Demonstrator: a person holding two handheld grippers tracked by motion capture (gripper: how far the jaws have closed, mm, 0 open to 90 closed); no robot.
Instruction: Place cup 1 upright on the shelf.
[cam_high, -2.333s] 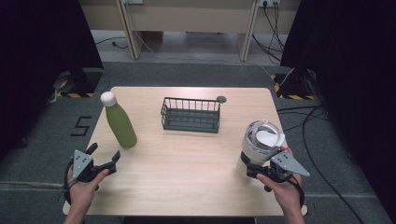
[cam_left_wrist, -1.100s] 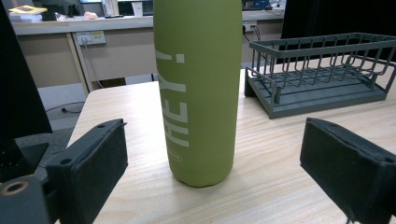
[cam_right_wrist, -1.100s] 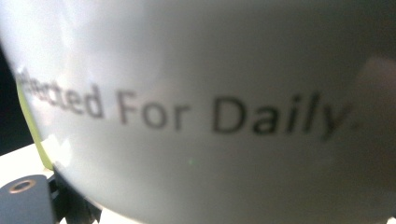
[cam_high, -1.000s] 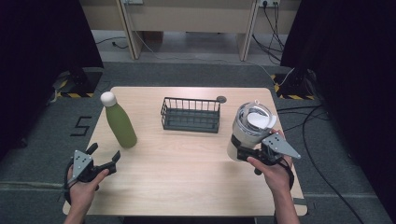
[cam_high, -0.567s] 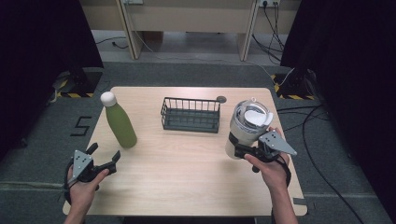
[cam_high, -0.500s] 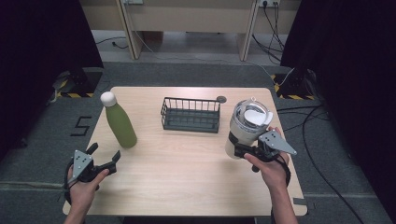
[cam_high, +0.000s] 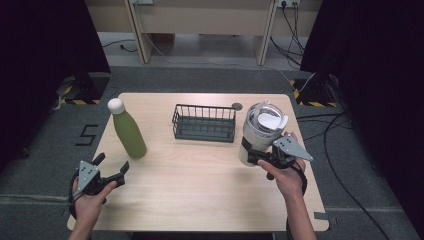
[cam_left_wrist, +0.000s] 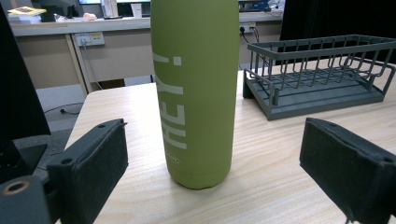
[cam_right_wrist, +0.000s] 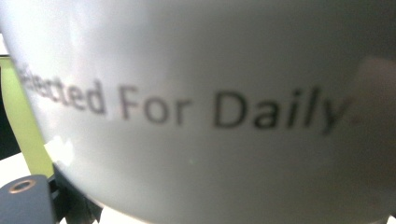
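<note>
A white tumbler (cam_high: 260, 131) with a clear lid is tilted just right of the wire basket (cam_high: 205, 122). My right gripper (cam_high: 256, 161) is shut on its lower body. In the right gripper view the tumbler's printed white wall (cam_right_wrist: 210, 112) sits right against the camera. A green bottle (cam_high: 127, 131) with a white cap stands upright at the table's left. My left gripper (cam_high: 111, 167) rests near the front left edge, open. In the left gripper view the bottle (cam_left_wrist: 194, 88) stands just beyond the wide-apart pads (cam_left_wrist: 93, 154), touching neither.
The dark wire basket (cam_left_wrist: 322, 74) is empty and sits at the table's middle back. A small dark disc (cam_high: 237, 106) lies behind it. The wooden table (cam_high: 200, 190) ends close in front of both hands. Cables run on the floor at the right.
My right gripper has carried the tumbler from the front right corner up and leftward to beside the basket. The left gripper and the green bottle have stayed put.
</note>
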